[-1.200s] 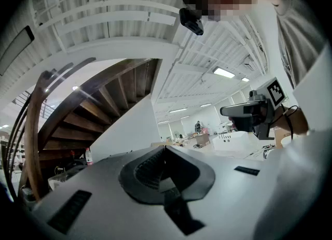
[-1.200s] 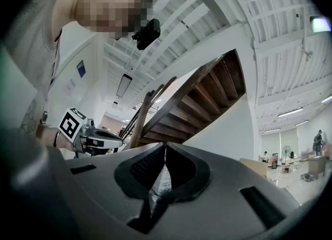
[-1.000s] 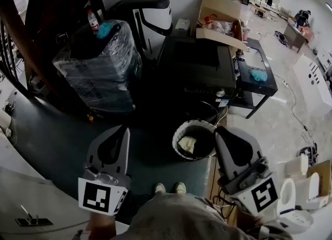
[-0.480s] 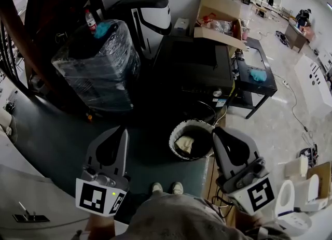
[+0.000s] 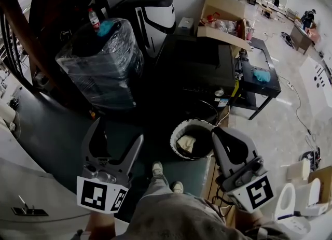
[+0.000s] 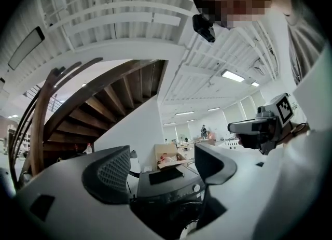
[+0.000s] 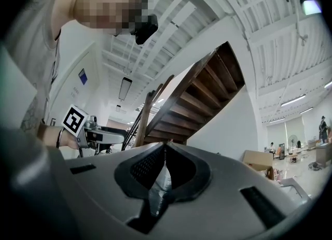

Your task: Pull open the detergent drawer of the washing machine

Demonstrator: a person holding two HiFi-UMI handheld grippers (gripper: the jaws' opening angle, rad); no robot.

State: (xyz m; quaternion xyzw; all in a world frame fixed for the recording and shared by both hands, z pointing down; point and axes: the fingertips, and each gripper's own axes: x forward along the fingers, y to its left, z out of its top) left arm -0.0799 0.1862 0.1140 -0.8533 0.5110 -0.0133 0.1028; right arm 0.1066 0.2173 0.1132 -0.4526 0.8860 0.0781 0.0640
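Note:
The black washing machine point(image 5: 197, 65) stands ahead of me, well beyond both grippers, with a round knob point(image 5: 220, 93) on its front panel. I cannot make out the detergent drawer. My left gripper point(image 5: 116, 132) is low at the left; its jaws are opening, with nothing between them. In the left gripper view the washing machine point(image 6: 166, 182) shows far off through the gap of the left gripper point(image 6: 163, 169). My right gripper point(image 5: 221, 136) is low at the right, above a bin, shut on nothing. The right gripper point(image 7: 165, 153) points a little upward towards the staircase.
A white-rimmed bin point(image 5: 176, 132) with rubbish stands just before the machine. A plastic-wrapped dark appliance point(image 5: 101, 65) with a bottle point(image 5: 93, 18) on top is at the left. An open cardboard box point(image 5: 225, 16) and a black side table point(image 5: 262, 86) are at the right. My shoes point(image 5: 158, 170) show below.
The left gripper's jaws have swung apart from shut to wide open. The right gripper has sunk slightly and stays shut.

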